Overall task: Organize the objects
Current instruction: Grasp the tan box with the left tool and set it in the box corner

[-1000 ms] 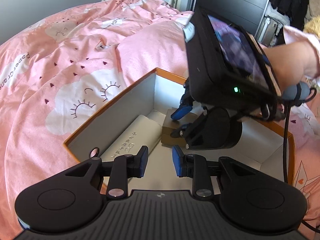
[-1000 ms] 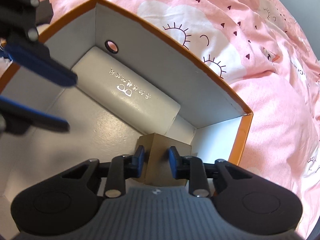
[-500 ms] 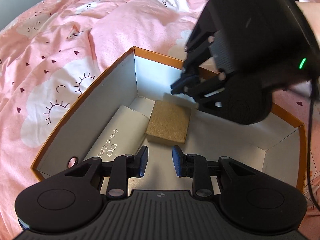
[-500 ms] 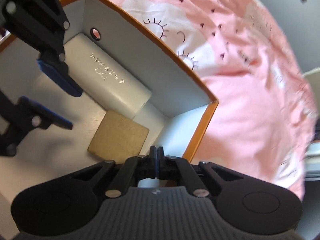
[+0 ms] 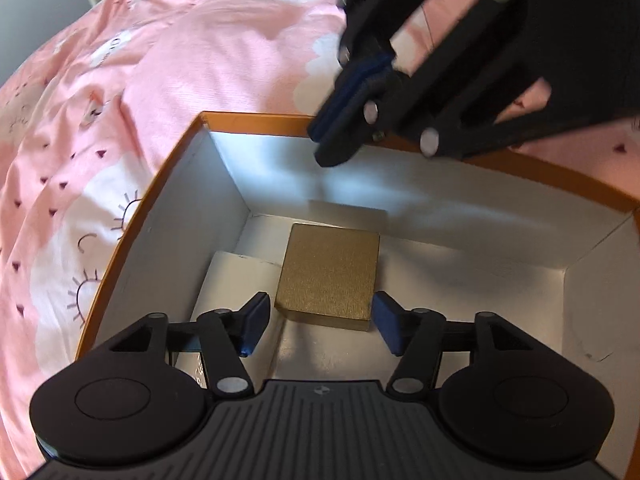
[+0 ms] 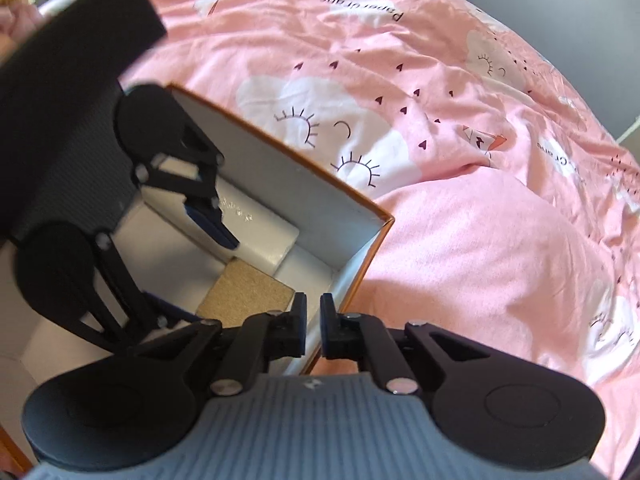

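Note:
An orange-rimmed box (image 5: 256,119) with white inner walls lies on the pink bed. Inside it, a flat gold-brown box (image 5: 330,276) lies beside a white case (image 5: 232,276). My left gripper (image 5: 318,322) is open, its fingers on either side of the gold box's near edge. My right gripper (image 6: 314,320) is nearly shut and empty, above the box's far rim; in the left wrist view it (image 5: 352,120) hangs over that rim. The right wrist view shows the gold box (image 6: 248,294), the white case (image 6: 260,228) and the orange rim (image 6: 280,148).
A pink duvet (image 6: 460,120) with cloud and heart prints surrounds the box on all sides. The left gripper's body (image 6: 80,240) fills the left of the right wrist view. The box's right half (image 5: 500,300) holds nothing visible.
My right gripper let go of the gold box, shut, and lifted out over the rim. My left gripper moved forward into the box and opened wide around the gold box.

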Tool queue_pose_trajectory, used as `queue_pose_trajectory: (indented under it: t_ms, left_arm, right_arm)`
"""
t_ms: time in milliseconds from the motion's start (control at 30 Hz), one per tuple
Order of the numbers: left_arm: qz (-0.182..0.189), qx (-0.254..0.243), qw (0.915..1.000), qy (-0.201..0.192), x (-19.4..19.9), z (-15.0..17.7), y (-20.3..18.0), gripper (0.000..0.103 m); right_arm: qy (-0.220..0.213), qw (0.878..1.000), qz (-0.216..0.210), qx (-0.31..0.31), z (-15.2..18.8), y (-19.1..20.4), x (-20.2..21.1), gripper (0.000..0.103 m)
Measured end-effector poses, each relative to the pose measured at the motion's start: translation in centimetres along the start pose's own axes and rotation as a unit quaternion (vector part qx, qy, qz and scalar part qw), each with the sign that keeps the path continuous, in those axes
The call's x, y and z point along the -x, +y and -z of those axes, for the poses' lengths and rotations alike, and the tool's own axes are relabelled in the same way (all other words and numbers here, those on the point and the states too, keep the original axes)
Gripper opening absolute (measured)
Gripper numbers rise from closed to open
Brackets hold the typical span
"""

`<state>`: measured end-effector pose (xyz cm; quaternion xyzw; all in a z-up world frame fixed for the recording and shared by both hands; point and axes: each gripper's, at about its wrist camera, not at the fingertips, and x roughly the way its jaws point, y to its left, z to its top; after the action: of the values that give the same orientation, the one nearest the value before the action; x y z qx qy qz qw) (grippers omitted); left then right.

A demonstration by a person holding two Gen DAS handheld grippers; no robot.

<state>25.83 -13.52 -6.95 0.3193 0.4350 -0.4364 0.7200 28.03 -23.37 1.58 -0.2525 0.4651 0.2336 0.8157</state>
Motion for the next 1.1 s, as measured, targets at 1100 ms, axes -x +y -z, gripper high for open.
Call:
queue_pose_trajectory:
  t_ms: [1100]
  left_arm:
    - [-0.041,-0.181,0.9825,-0.004,1.3,-3.8,-3.8,0.069]
  right_arm:
    - [-0.055,0.996,0.0,-0.068,4.8,-1.2,1.2,0.041]
